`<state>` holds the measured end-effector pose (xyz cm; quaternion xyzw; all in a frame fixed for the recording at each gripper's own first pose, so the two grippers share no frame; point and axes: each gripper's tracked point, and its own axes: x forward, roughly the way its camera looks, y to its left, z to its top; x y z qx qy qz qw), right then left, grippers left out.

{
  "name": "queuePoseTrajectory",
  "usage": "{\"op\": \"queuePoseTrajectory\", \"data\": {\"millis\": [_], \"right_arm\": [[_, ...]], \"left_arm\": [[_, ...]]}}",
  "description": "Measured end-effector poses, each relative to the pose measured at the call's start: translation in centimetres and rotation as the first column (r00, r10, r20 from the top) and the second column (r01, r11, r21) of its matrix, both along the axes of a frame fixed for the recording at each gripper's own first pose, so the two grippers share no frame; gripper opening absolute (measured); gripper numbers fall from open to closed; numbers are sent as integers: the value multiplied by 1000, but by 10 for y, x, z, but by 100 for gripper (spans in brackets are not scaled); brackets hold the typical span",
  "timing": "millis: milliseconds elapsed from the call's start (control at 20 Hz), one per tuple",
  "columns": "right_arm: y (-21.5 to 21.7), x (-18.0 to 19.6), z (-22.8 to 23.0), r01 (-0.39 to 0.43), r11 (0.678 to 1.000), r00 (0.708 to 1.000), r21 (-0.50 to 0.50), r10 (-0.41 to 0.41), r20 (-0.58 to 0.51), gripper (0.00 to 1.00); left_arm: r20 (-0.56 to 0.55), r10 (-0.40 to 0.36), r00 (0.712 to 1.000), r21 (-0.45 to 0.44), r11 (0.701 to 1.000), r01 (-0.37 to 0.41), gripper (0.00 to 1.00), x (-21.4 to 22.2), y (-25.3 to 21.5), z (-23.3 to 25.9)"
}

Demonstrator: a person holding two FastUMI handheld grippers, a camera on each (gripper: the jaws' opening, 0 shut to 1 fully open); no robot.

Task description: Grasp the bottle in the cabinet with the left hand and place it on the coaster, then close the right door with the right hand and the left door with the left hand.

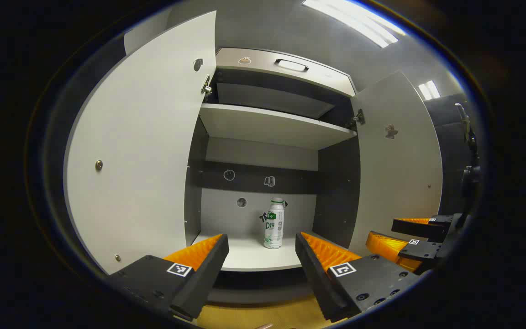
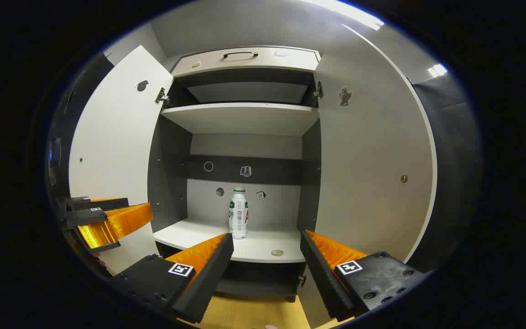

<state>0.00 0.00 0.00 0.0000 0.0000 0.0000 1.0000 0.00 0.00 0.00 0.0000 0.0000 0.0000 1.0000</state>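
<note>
A white bottle (image 1: 274, 224) with green print stands upright on the lower shelf (image 1: 249, 258) of the open cabinet, toward its back wall. My left gripper (image 1: 260, 246) is open in front of the shelf edge, short of the bottle, with nothing between its fingers. In the right gripper view the bottle (image 2: 238, 212) stands just left of centre, and my right gripper (image 2: 266, 240) is open and empty in front of the shelf. A small round disc (image 2: 277, 252) lies near the shelf's front edge. The left door (image 1: 139, 160) and the right door (image 1: 395, 160) are both swung wide open.
An upper shelf (image 1: 272, 125) spans the cabinet, with a handled drawer front (image 1: 290, 66) above it. The right gripper (image 1: 397, 237) shows off to the right in the left gripper view; the left gripper (image 2: 117, 214) sits by the left door (image 2: 117, 137). A wooden surface (image 1: 263, 315) lies below.
</note>
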Motion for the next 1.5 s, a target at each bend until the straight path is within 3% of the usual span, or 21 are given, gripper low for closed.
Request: {"op": "queuePoseTrajectory", "data": {"millis": [1050, 1300, 1500], "right_arm": [[2, -17, 3, 32, 999, 999, -20, -32, 2, 97], [1, -26, 4, 81, 996, 997, -33, -81, 10, 98], [-1, -31, 1, 101, 993, 995, -52, -101, 2, 98]], "left_arm": [[2, -59, 998, 2, 998, 59, 94, -2, -4, -3], [1, -119, 993, 10, 993, 119, 94, 24, -8, -9], [1, -153, 988, -12, 988, 153, 93, 72, -13, -18]]}}
